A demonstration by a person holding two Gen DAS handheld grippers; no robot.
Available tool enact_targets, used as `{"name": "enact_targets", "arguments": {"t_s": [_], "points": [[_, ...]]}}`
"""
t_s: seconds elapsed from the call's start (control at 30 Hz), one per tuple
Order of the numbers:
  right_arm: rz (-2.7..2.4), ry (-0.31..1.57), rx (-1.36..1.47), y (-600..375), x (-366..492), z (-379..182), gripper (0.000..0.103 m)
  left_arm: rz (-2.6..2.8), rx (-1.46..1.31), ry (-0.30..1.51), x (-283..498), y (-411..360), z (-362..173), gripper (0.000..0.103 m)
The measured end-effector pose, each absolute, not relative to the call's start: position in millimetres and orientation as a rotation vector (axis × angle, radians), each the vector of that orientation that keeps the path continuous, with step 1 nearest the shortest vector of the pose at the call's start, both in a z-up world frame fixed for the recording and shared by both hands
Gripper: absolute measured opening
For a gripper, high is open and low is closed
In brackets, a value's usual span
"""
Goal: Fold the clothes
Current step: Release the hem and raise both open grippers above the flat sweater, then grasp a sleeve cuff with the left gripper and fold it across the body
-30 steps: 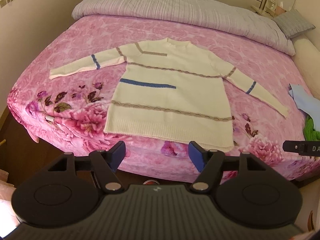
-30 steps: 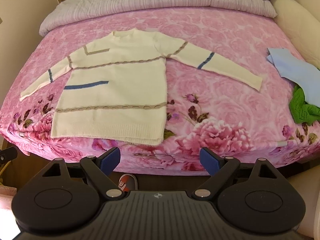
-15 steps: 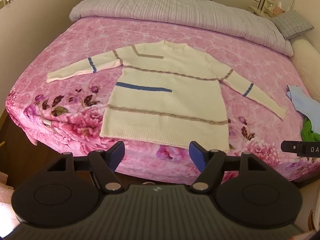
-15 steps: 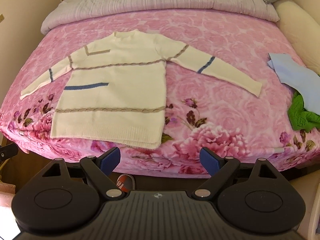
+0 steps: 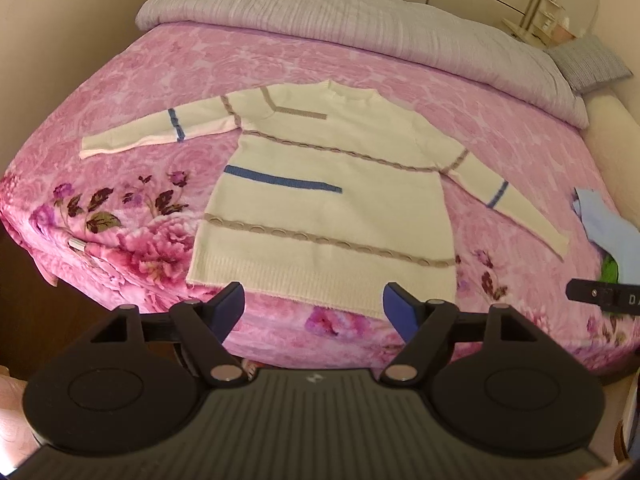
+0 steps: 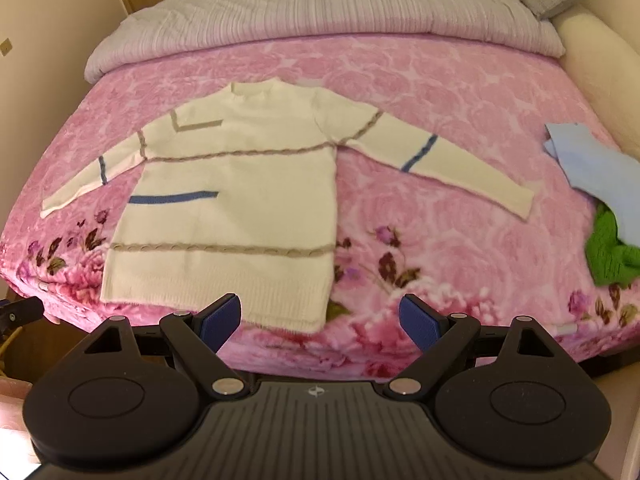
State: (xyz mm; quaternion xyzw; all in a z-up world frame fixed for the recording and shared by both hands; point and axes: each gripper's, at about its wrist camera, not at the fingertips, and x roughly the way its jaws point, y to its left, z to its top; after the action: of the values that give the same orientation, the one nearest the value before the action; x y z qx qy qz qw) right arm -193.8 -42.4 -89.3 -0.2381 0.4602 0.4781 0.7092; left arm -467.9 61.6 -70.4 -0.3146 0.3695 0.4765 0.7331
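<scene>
Pink floral bedspread (image 5: 168,64) holds cream sweater (image 5: 328,208) flat, sleeves spread.

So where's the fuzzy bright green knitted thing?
The bright green knitted garment lies at the right edge of the pink floral bed in the right wrist view, partly under a light blue cloth, beyond the cream striped sweater's sleeve.

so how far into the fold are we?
Done: the sweater lies flat on the bed, sleeves out. In hand: nothing; left gripper and right gripper are open, short of the hem. Left: every fold, plus the blue garment and green garment.
</scene>
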Motion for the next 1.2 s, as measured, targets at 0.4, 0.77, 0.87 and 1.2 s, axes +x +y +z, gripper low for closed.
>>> {"name": "enact_targets", "arguments": {"t_s": [0.4,0.77,0.87,1.2], "points": [[0.980,1.123,-0.590,76,-199,-135,0.089,1.053,-0.918,0.738,-527,196,-108,0.074],[0.840,1.277,-0.553,223,-227,-190,0.089,1.073,-1.272,0.530,-627,377,-180,0.055],[0.799,1.323,-0.531,253,-224,-215,0.089,1.120,-1.387,0.448,-660,415,-215,0.053],[0.618,1.369,-0.491,299,-193,-288,0.089,1.356,-1.510,0.215,-753,494,-311,0.051]]}}
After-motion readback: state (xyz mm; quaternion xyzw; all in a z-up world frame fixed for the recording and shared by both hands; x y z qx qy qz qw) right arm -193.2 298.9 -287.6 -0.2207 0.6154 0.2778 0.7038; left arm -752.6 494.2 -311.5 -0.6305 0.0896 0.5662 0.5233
